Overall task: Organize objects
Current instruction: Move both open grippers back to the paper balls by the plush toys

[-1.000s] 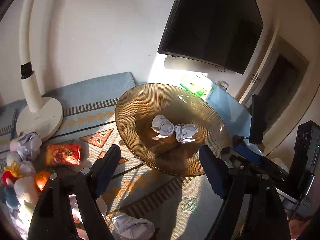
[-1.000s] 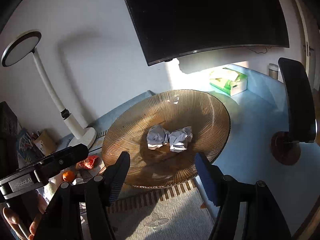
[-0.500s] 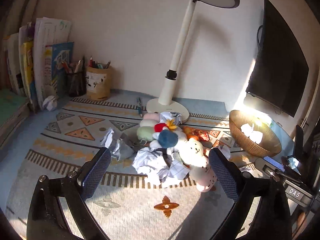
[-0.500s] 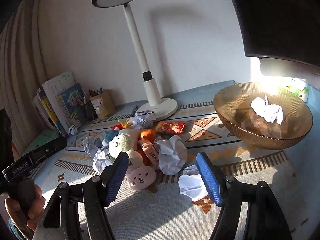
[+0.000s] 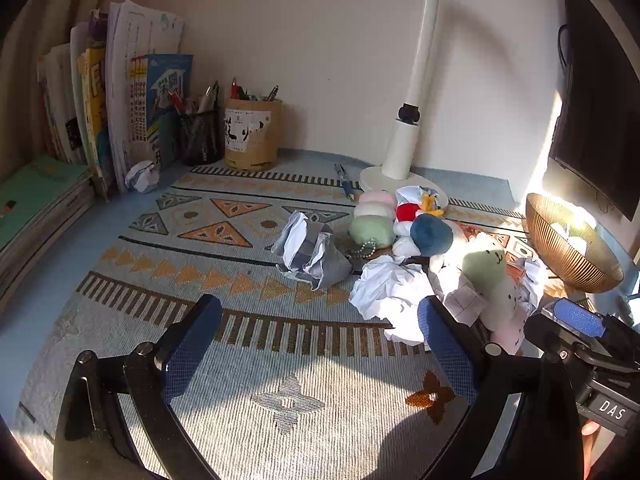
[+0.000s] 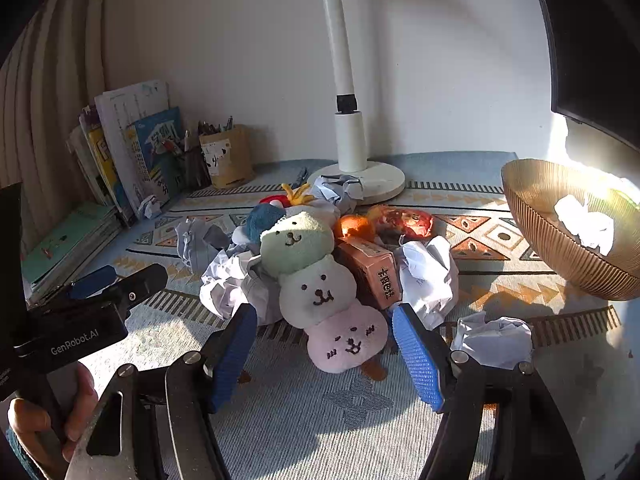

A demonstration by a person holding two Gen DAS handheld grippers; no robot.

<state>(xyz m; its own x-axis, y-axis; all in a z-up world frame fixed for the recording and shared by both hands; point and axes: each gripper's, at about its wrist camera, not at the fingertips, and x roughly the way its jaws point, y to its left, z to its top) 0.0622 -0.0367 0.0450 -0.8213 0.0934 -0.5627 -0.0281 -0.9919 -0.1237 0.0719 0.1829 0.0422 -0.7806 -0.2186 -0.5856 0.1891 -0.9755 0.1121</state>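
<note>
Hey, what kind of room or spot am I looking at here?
Probably a home study desk: upright books and papers against the wall, a tan cylindrical pen holder, and a white desk lamp standing on a patterned woven mat.

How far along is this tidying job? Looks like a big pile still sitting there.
Barely started. Done: some crumpled paper lies in the amber bowl. In hand: nothing; the right tool is open before the stacked plush toy, the left tool open too. Left: several paper balls, toys, snacks.

A home study desk: books (image 5: pixel 100 112), pen cups (image 5: pixel 252 134), a lamp (image 5: pixel 404 140), a monitor (image 5: pixel 596 92), plush toys (image 6: pixel 316 276) on a patterned mat (image 5: pixel 224 280).
</note>
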